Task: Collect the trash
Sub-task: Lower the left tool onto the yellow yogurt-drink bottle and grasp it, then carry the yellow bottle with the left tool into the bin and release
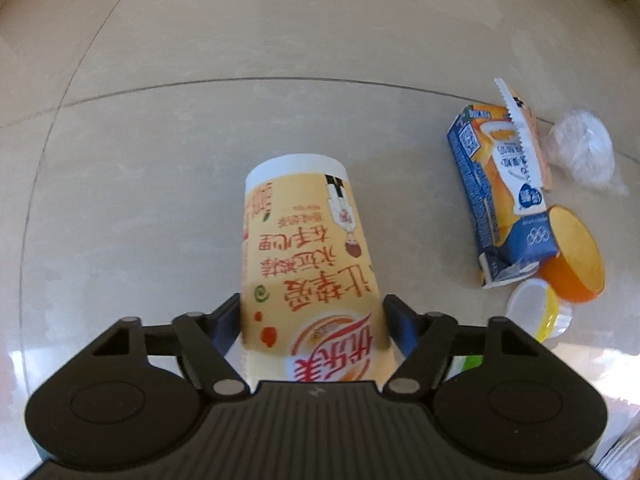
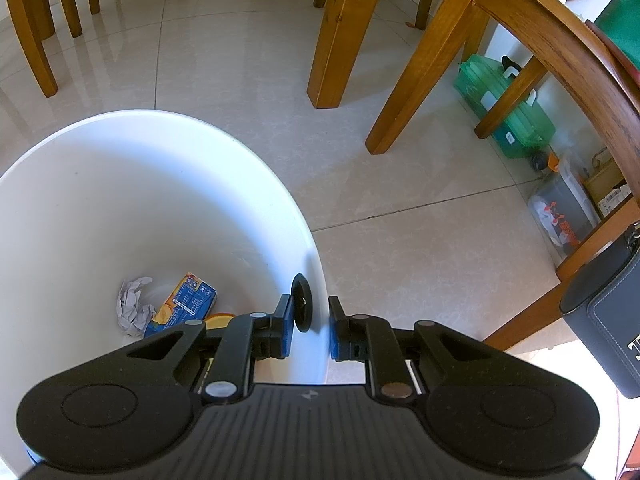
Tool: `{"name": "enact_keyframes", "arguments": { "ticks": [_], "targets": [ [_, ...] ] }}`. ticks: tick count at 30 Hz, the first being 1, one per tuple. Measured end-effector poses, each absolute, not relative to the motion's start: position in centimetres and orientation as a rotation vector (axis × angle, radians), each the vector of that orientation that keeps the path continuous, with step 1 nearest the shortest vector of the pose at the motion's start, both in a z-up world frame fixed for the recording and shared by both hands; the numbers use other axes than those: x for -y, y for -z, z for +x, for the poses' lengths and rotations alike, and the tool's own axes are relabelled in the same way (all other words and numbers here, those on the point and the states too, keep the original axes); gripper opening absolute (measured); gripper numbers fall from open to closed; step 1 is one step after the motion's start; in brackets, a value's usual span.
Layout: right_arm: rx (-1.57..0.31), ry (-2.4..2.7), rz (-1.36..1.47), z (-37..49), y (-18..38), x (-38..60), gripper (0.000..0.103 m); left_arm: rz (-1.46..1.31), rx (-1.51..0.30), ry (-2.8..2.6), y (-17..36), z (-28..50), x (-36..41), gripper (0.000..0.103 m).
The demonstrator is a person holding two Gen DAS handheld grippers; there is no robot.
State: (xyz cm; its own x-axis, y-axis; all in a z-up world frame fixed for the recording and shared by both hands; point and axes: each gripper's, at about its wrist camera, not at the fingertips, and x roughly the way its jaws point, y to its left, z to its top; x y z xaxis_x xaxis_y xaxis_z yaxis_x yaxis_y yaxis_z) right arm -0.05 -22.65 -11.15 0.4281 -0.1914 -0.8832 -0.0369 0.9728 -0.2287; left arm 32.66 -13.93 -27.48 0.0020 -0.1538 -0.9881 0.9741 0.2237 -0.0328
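Note:
A yellow paper cup (image 1: 304, 248) with red print lies on the tiled floor, its white base pointing away from me. My left gripper (image 1: 312, 312) points straight down and is shut on its sides. To the right lie a blue-and-orange carton (image 1: 504, 200), a crumpled clear plastic bag (image 1: 580, 148), an orange tub (image 1: 576, 256) and a small white-and-yellow cup (image 1: 532, 312). My right gripper (image 2: 310, 320) is shut on the rim of the white bin (image 2: 160, 152), beside a black round knob (image 2: 301, 308). Inside the bin are crumpled paper (image 2: 132, 304) and another carton (image 2: 184, 304).
Wooden chair and table legs (image 2: 340, 32) stand on the tiles beyond the bin. A green plastic container (image 2: 508, 108) and a clear box (image 2: 560, 208) sit under the furniture at right. A dark grey case (image 2: 604, 312) is close on the right.

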Motion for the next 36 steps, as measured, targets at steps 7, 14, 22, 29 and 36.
{"name": "enact_keyframes", "arguments": {
  "ticks": [7, 14, 22, 29, 36],
  "targets": [
    [-1.127, 0.097, -0.228, 0.0, 11.2, 22.6, 0.020, 0.901, -1.194, 1.118, 26.8, 32.6, 14.4, 0.071],
    [-1.128, 0.095, -0.226, 0.0, 11.2, 22.7, 0.020, 0.913, -1.162, 1.186, 24.1, 32.2, 15.1, 0.070],
    [-1.126, 0.092, -0.227, 0.0, 11.3, 22.8, 0.020, 0.946, -1.149, 1.358, 18.3, 29.1, 15.3, 0.070],
    [-1.122, 0.087, -0.243, 0.0, 11.4, 22.7, 0.020, 1.051, -1.027, 1.653, 9.1, 20.7, 16.3, 0.070],
    [-1.126, 0.087, -0.240, 0.0, 11.4, 22.8, 0.020, 1.034, -0.911, 1.971, -1.0, 12.8, 18.8, 0.070]
  ]
}}
